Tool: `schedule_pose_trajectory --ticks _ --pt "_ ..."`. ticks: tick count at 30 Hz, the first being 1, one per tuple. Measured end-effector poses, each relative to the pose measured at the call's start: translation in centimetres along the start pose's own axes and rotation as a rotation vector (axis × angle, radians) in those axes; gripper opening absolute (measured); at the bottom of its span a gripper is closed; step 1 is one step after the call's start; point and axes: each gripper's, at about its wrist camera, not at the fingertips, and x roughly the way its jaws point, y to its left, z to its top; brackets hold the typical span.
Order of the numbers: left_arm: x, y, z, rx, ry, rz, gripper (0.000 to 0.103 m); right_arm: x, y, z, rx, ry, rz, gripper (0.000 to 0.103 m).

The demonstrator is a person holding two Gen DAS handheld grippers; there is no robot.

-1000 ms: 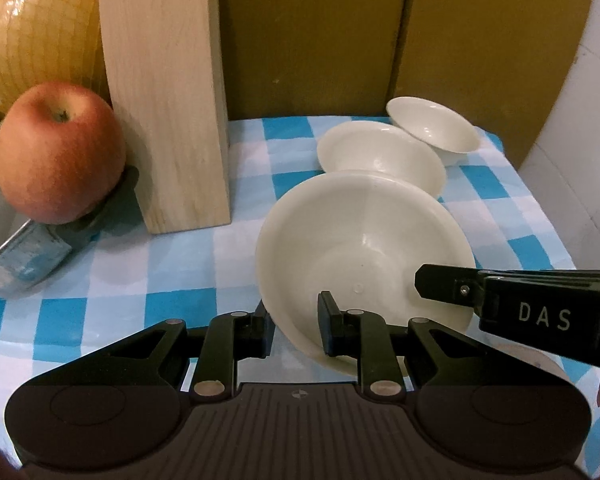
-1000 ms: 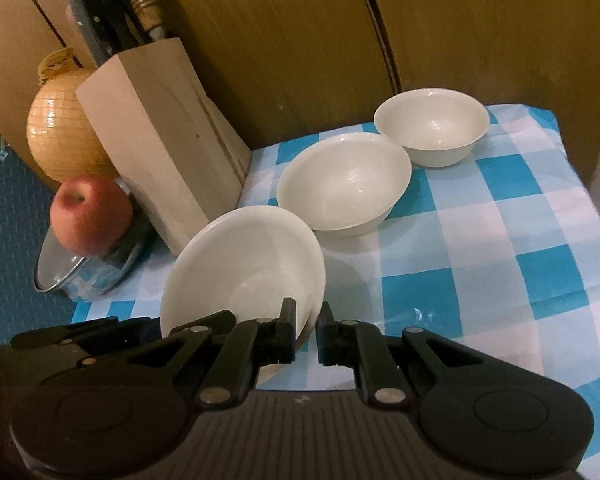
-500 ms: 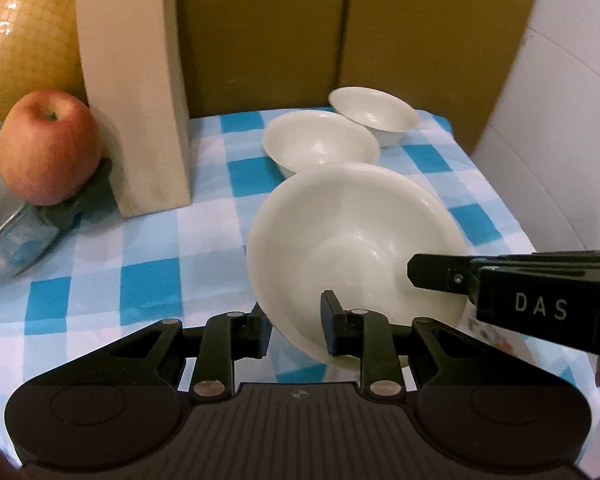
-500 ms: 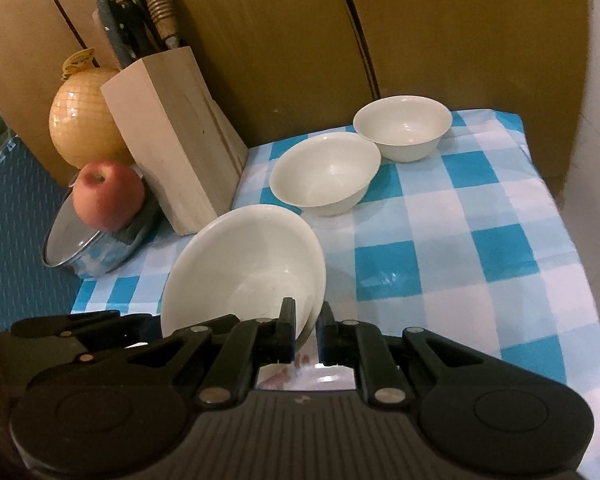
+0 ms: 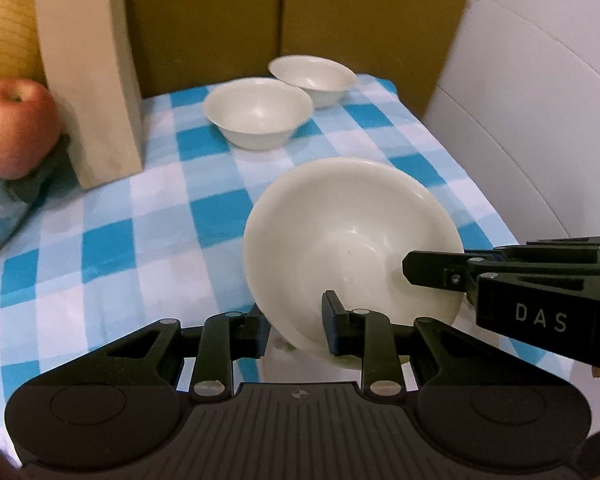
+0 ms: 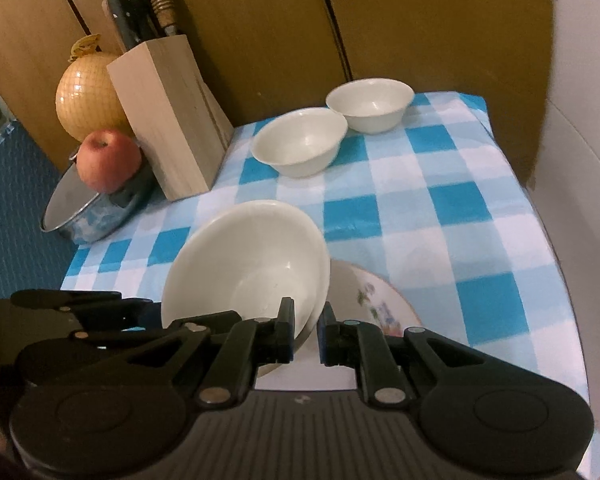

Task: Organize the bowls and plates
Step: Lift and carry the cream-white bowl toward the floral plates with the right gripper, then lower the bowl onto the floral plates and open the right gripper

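A large white bowl (image 5: 352, 248) (image 6: 244, 264) is held tilted above the checked tablecloth. My left gripper (image 5: 294, 326) is shut on its near rim. My right gripper (image 6: 305, 334) is shut on the rim at the bowl's right side; it also shows in the left wrist view (image 5: 420, 272). A flowered plate (image 6: 374, 300) lies on the cloth under and right of the bowl. A medium white bowl (image 5: 258, 114) (image 6: 300, 142) and a smaller white bowl (image 5: 312, 78) (image 6: 370, 102) stand together at the back.
A wooden knife block (image 6: 168, 116) (image 5: 88, 92) stands at the back left. An apple (image 6: 108, 160) (image 5: 14, 128) rests on a lidded pot (image 6: 80, 212), with a netted melon (image 6: 88, 92) behind. A brown wall is behind, a white wall (image 5: 540, 120) at the right.
Both grippers have pulled back toward the front with the large bowl, farther from the two back bowls. The flowered plate has come into view under the bowl.
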Motion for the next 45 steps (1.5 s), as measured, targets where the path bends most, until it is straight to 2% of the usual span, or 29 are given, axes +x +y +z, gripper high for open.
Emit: schedule_pose_trajectory --ticks 14,19,21,24,25,31,36,45 --pt "-0.5 -2.1 -1.8 0.049 0.048 -0.043 0.037 -1.6 -0.7 -2.3 0.008 0.017 -0.018 0.011" --pt "0.1 -2.0 -2.1 0.048 0.086 -0.051 0.039 -1.2 -0.6 -2.4 0.004 0.066 -0.016 0.015" --pt "0.1 -1.6 -1.9 0.034 0.091 -0.055 0.041 -1.4 -0.7 -2.4 0.015 0.056 0.001 0.020" --pt "-0.5 -1.0 -1.5 0.029 0.063 -0.024 0.043 -1.9 -0.9 -2.2 0.010 0.028 -0.039 0.026" --pt "-0.6 -0.8 -1.4 0.020 0.058 -0.022 0.047 -2.0 -1.1 -2.2 0.020 0.023 -0.035 0.026" --pt "-1.2 0.0 -0.8 -0.002 0.042 -0.034 0.048 -2.3 -1.9 -1.8 0.063 -0.010 -0.019 0.026" --pt "-1.9 0.8 0.0 -0.029 0.016 -0.035 0.048 -2.6 -1.8 -1.0 0.050 -0.049 -0.023 0.026" --pt "-1.7 2.8 2.1 -0.105 -0.021 0.017 0.048 -1.3 -1.0 3.0 0.000 -0.078 -0.047 0.026"
